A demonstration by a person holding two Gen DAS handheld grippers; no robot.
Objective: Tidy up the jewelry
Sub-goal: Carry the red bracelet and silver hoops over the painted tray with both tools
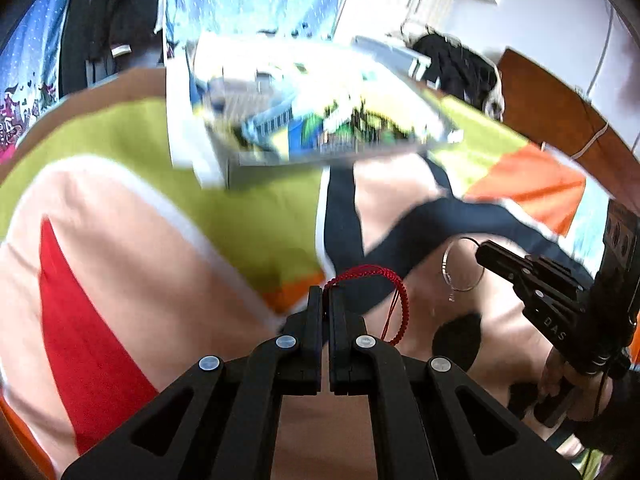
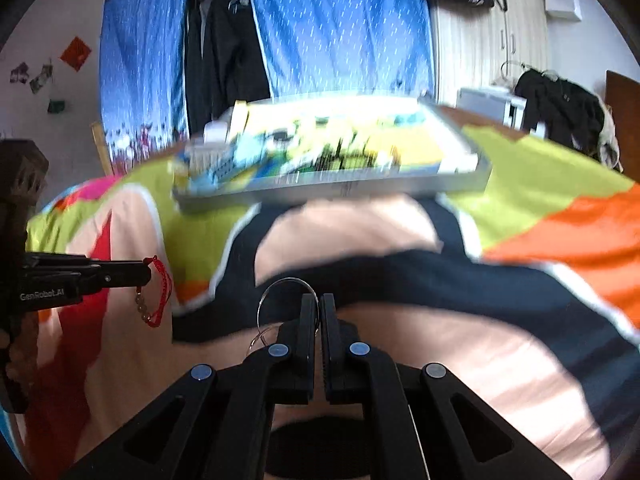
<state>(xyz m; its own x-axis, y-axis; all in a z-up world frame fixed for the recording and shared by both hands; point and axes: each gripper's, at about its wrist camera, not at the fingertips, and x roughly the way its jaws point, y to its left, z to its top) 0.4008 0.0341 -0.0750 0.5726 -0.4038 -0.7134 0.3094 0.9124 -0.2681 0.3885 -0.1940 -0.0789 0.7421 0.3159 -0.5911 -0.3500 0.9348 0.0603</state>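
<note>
While both pieces hang in the air, nothing looks put away yet. At the bottom centre of the left wrist view, your left claw [image 1: 326,294] is pinched shut on the red cord bracelet [image 1: 384,284], which loops off to the right of the tips. Your right claw [image 2: 318,304], bottom centre of its own view, is clamped on the thin silver hoop bangle [image 2: 280,300], which hangs toward the left. Under both lies the patterned bedspread [image 2: 540,168], with no other jewelry that I can make out on it. Farther up, in the middle of each frame, sits the grey tray [image 2: 460,184], too blurred to read its compartments. I judge that both pieces remain to be carried there and set down.
</note>
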